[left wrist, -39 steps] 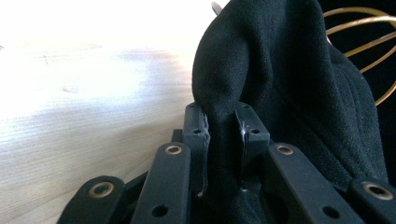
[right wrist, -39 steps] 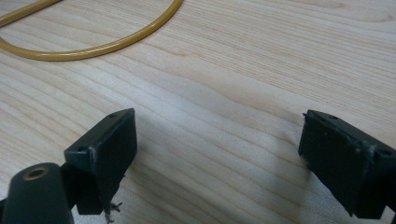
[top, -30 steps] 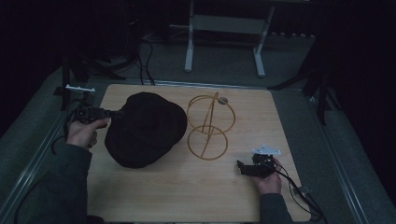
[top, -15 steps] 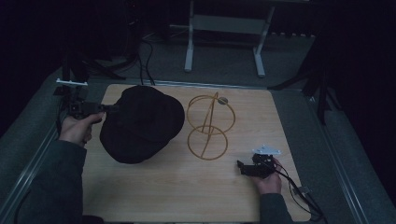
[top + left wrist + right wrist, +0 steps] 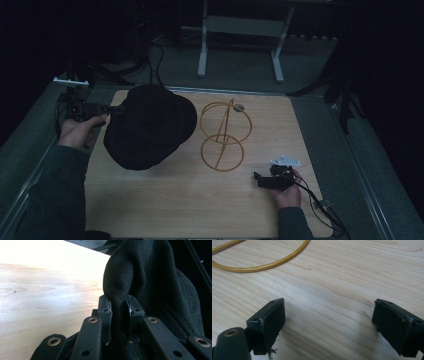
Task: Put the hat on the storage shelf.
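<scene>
Fabric was what I had in the left gripper (image 5: pixel 119 315): its jaws were pinched tight on a fold at the edge of the black hat (image 5: pixel 150 126), which hung over the left half of the wooden table (image 5: pixel 165 205), just beside the gold wire stand (image 5: pixel 225 134). I judged the hat soft and light, a felt-like cloth that bunched and sagged where I held it, so one edge grip would let the rest droop and swing. It did not look slippery or fragile, and the pads bit into the nap well. For a steadier carry I would have taken the brim with a deep bite, not the floppy crown. My right gripper (image 5: pixel 329 322) rested low over bare wood near the front right, jaws spread wide with nothing between them, a loop of the stand ahead of it.
</scene>
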